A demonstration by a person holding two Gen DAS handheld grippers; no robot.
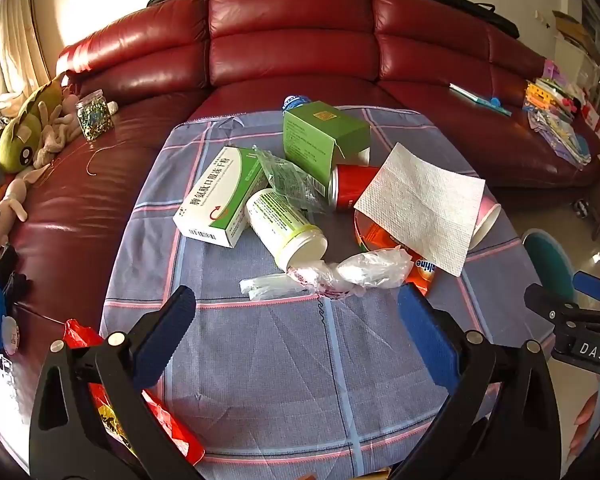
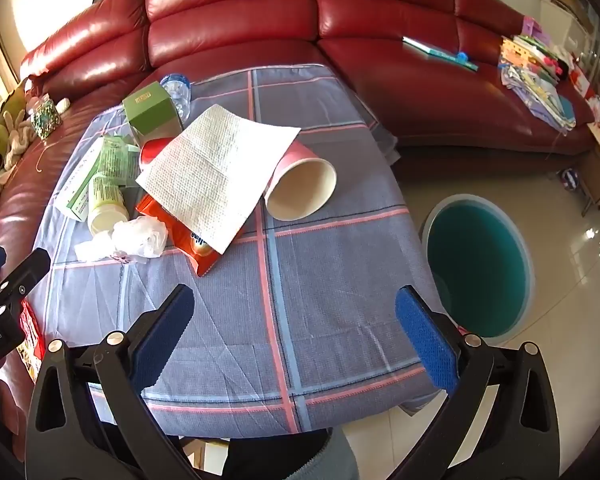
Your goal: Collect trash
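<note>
1. Left wrist view: the left claw (image 1: 296, 312) hangs wide apart above the near part of the worktop (image 1: 260, 380), which is covered with a blue-grey checked cloth; nothing sits between its blue fingertips (image 1: 424, 320).
2. The trash lies in a heap at the middle of the cloth. A white-and-green medicine box (image 1: 216, 196) lies flat on the left, with a white bottle (image 1: 284, 226) on its side just beside it, its open mouth toward the camera.
3. A crumpled clear wrapper (image 1: 292, 178) rests over the box and bottle. Behind stands a green carton (image 1: 320, 136), and a red can (image 1: 350, 186) lies on its side touching it.
4. A white paper towel (image 1: 416, 204) drapes over an orange snack bag (image 1: 388, 248) and part of a paper cup (image 1: 486, 220). A scrunched plastic bag (image 1: 352, 274) lies nearest the claw.
5. A red sofa (image 1: 284, 40) curves behind the worktop; a green plush toy (image 1: 24, 136) sits on its left seat. The right claw (image 1: 580, 304) shows at the right edge.
6. Right wrist view: the right claw (image 2: 296, 312) is likewise spread wide and empty over bare cloth near the worktop's front.
7. The paper cup (image 2: 300, 184) lies on its side, mouth toward the camera, half under the paper towel (image 2: 212, 176).
8. A round teal bin (image 2: 476, 264) stands on the floor just right of the worktop.
</note>
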